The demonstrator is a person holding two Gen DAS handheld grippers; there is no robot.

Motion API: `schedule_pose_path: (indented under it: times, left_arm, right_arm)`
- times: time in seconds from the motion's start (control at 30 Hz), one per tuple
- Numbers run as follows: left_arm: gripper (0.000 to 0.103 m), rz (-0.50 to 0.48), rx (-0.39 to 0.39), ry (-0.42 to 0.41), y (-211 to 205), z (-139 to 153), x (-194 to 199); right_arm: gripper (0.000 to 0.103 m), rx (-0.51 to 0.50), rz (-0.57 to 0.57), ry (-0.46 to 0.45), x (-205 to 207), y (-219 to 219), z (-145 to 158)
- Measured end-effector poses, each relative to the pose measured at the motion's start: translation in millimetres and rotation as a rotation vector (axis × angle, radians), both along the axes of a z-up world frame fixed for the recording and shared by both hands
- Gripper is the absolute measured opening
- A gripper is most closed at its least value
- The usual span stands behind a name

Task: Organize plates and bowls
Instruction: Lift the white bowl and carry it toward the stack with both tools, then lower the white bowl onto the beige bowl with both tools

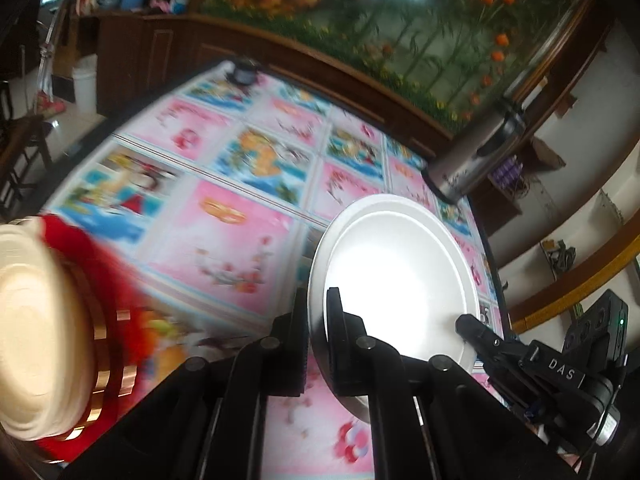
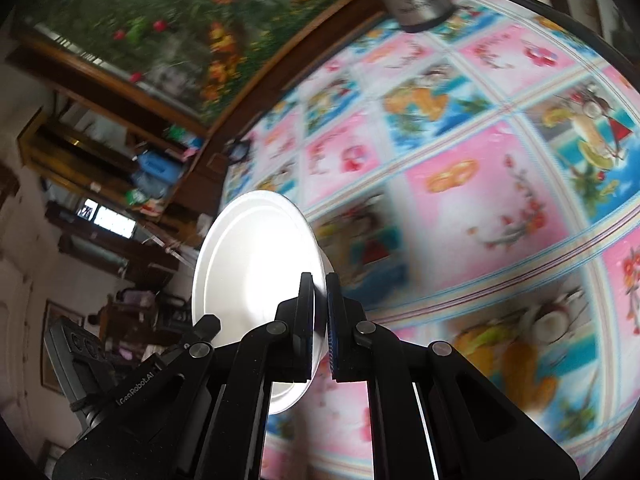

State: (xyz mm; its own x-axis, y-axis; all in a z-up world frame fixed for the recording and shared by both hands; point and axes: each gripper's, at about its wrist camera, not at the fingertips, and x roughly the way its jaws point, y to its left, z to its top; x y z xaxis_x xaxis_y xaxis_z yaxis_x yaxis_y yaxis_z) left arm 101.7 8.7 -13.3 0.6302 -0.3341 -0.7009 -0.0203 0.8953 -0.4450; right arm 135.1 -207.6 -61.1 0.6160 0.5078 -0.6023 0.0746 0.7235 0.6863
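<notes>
With both the left gripper (image 1: 318, 340) and right gripper (image 2: 320, 320) pinching opposite rims of the white plate (image 1: 396, 280) between them, uneven motion could twist it loose above the table (image 1: 240, 240).

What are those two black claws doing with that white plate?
They are carrying it together. The left gripper pinches one edge of the white plate and the right gripper pinches the opposite edge, both clamped shut. The plate is lifted above the colourful tablecloth. A cream bowl and a steel flask are nearby.
</notes>
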Motion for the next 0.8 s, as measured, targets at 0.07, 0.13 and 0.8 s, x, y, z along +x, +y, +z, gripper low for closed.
schedule_pose_path:
  times: [0.07,0.13,0.8]
  left_arm:
    - [0.006,0.023,-0.002,-0.02,17,8,-12]
    - [0.006,0.048,0.0,-0.043,34,16,-26]
    - [0.009,0.278,0.107,-0.048,178,30,-108]
  right_arm:
    - [0.005,-0.003,0.013,-0.011,-2,9,5]
    - [0.005,-0.018,0.064,-0.046,-11,39,20]
    - [0.006,-0.116,0.374,-0.1,-35,231,34]
